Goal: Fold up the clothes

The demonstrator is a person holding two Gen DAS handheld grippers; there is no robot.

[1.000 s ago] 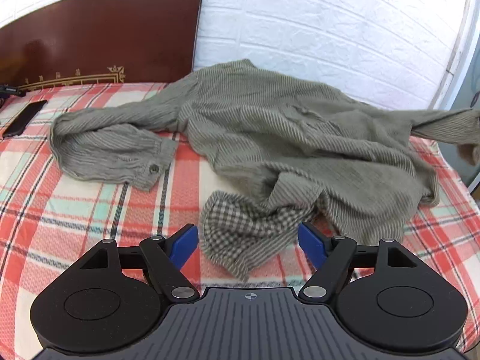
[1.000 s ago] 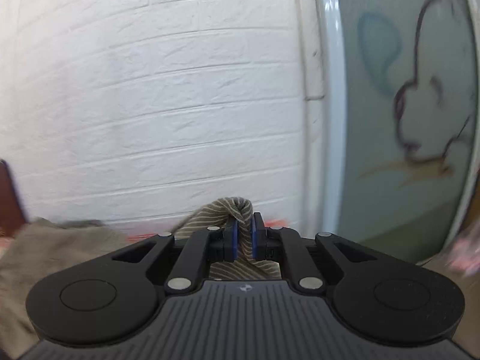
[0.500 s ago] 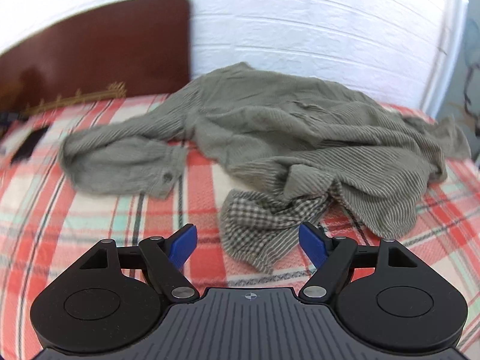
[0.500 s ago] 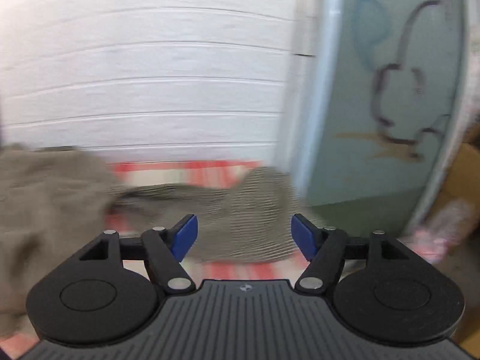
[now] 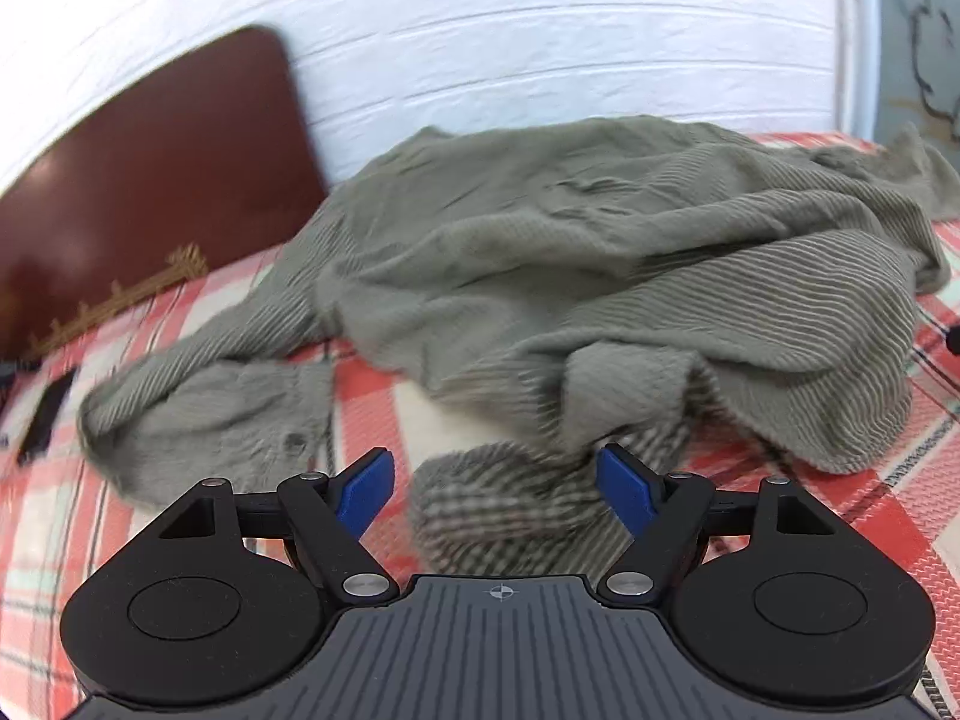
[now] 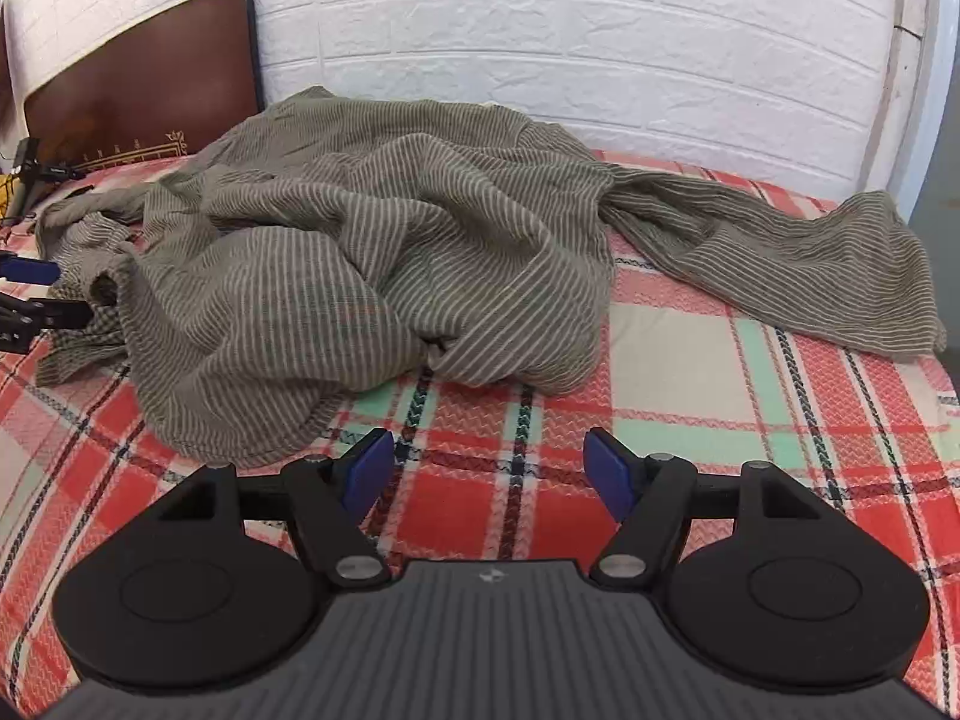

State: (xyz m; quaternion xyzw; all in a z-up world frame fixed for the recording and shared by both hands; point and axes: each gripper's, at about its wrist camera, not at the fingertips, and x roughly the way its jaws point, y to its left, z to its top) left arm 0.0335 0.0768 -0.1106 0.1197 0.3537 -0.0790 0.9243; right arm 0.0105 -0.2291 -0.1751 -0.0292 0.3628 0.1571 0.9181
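We hover both wide-open grippers, left gripper (image 5: 495, 483) and right gripper (image 6: 487, 468), empty beside the crumpled striped shirt (image 6: 372, 258) on the plaid bedsheet (image 6: 690, 360).

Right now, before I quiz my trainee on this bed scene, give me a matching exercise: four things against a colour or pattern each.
Things:
1. shirt
2. bedsheet
3. headboard
4. wall

Looks:
A. white brick
B. red, cream and mint plaid
C. glossy dark brown with gold trim
D. olive with thin pale stripes

Pairs: 1-D, 2-B, 3-C, 4-A
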